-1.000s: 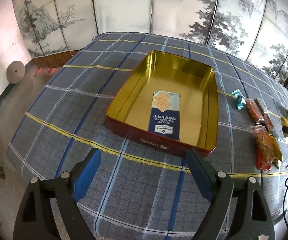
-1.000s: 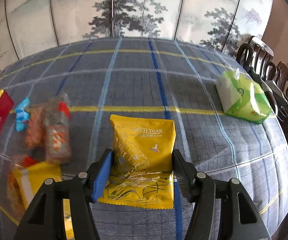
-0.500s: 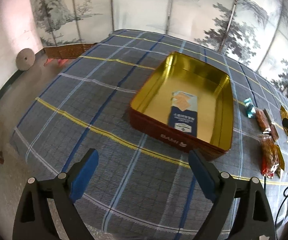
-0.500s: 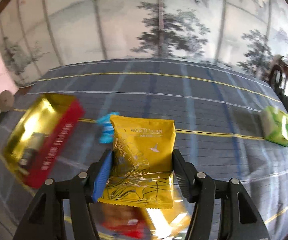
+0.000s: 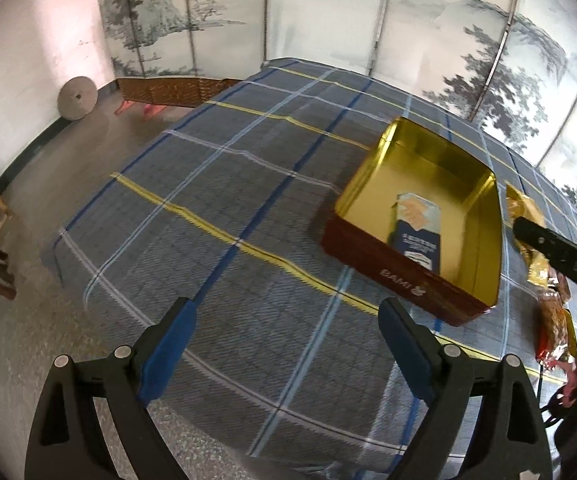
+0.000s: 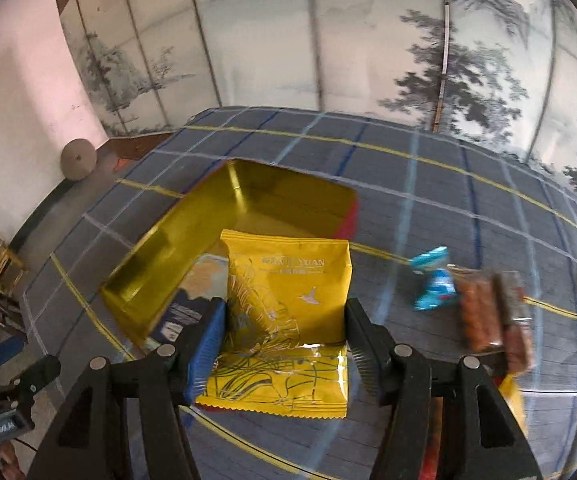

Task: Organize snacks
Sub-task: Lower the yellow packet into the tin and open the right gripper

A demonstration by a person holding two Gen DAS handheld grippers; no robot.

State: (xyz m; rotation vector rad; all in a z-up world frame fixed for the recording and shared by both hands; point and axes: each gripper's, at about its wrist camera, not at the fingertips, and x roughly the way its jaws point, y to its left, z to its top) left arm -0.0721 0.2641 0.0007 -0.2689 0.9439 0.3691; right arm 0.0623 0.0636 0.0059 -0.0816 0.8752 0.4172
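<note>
My right gripper (image 6: 284, 344) is shut on a yellow snack packet (image 6: 286, 312) and carries it in the air over the near right part of the red tin with a gold inside (image 6: 192, 248). A blue and white packet (image 6: 194, 292) lies flat in that tin, partly hidden behind the yellow one. In the left wrist view the tin (image 5: 392, 268) stands at the right with the blue packet (image 5: 418, 232) inside. The yellow packet (image 5: 522, 210) shows beyond the tin's right wall. My left gripper (image 5: 284, 344) stands open over bare tablecloth, well left of the tin, nothing between its fingers.
The table has a grey plaid cloth (image 5: 224, 184). Right of the tin lie a small blue wrapped sweet (image 6: 434, 280) and several clear packs of orange-brown snacks (image 6: 496, 312), also at the right edge of the left wrist view (image 5: 554, 320). Painted screens stand behind the table.
My right gripper has swung left with the yellow packet, from beside the green packet to over the tin. The left gripper has drifted left, so the tin now sits at its right.
</note>
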